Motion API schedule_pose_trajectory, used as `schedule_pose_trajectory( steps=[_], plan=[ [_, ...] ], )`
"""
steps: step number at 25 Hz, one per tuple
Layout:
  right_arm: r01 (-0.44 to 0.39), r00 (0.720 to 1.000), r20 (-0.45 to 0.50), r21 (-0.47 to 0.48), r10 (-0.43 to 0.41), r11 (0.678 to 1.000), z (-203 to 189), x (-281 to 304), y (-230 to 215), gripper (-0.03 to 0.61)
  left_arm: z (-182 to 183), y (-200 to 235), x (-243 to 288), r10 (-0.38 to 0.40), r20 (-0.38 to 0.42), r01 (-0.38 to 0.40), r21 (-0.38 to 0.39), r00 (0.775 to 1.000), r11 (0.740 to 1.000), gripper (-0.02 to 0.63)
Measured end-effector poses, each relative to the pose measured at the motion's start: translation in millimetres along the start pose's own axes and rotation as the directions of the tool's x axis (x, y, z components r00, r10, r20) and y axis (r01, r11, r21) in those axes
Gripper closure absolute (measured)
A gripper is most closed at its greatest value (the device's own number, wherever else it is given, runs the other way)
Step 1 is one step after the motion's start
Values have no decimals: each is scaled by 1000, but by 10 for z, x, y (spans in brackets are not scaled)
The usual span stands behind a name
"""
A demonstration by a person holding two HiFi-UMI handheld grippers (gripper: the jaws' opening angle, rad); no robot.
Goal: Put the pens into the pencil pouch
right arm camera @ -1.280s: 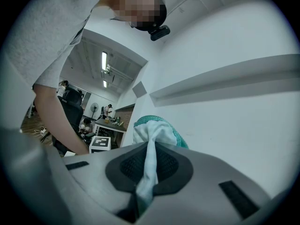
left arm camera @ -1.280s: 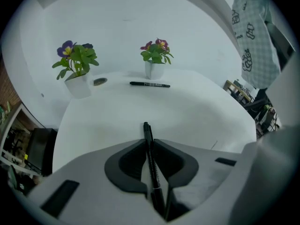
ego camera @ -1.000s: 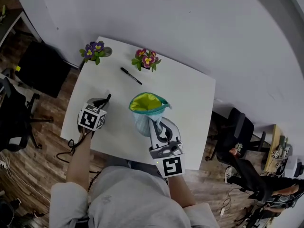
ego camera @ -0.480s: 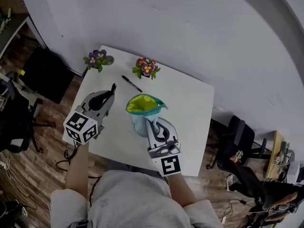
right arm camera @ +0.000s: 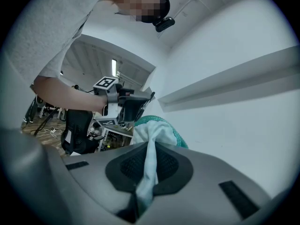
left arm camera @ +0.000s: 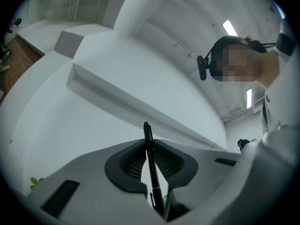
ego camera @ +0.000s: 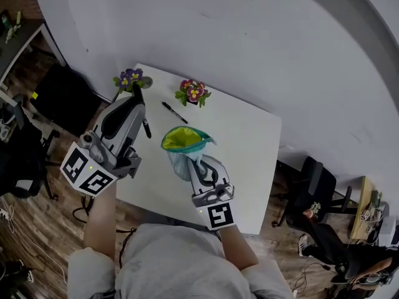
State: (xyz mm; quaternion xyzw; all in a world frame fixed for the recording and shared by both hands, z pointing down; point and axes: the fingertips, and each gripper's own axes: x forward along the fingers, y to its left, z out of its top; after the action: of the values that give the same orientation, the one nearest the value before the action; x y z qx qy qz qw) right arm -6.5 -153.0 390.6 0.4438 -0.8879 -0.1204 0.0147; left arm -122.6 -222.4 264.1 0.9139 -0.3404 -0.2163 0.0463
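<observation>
Standing open, the teal pencil pouch (ego camera: 179, 143) shows yellow-green lining.

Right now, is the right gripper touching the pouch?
Touching. The right gripper view shows the right gripper shut on the pouch, with fabric squeezed between its pads.

Tail of pen (left arm camera: 150, 165) inside left claw (left arm camera: 148, 143); pouch (ego camera: 181, 141) base behind right claw (ego camera: 195, 162)
</observation>
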Motion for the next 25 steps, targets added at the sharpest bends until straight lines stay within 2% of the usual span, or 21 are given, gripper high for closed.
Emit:
schedule_pose_trajectory(
  steps=[4, 8, 13, 25],
  plan=[
    [-10, 1000, -9, -4, 10, 1000, -20, -9, 24, 546, 217, -245, 150, -78, 72, 78, 10, 994, 997, 549],
    [-8, 1000, -7, -1, 8, 1000, -9, -22, 39, 545, 144, -433, 264, -135, 87, 137, -20, 987, 990, 549],
    [1, 1000, -5, -6, -1, 1000, 20, -51, 32, 545, -102, -592, 320, -159, 39, 160, -14, 987, 987, 549],
    [21, 999, 27, -15, -21, 1000, 150, -74, -11, 545, -333, -694, 333, -180, -45, 180, 5, 983, 984, 549]
  ],
)
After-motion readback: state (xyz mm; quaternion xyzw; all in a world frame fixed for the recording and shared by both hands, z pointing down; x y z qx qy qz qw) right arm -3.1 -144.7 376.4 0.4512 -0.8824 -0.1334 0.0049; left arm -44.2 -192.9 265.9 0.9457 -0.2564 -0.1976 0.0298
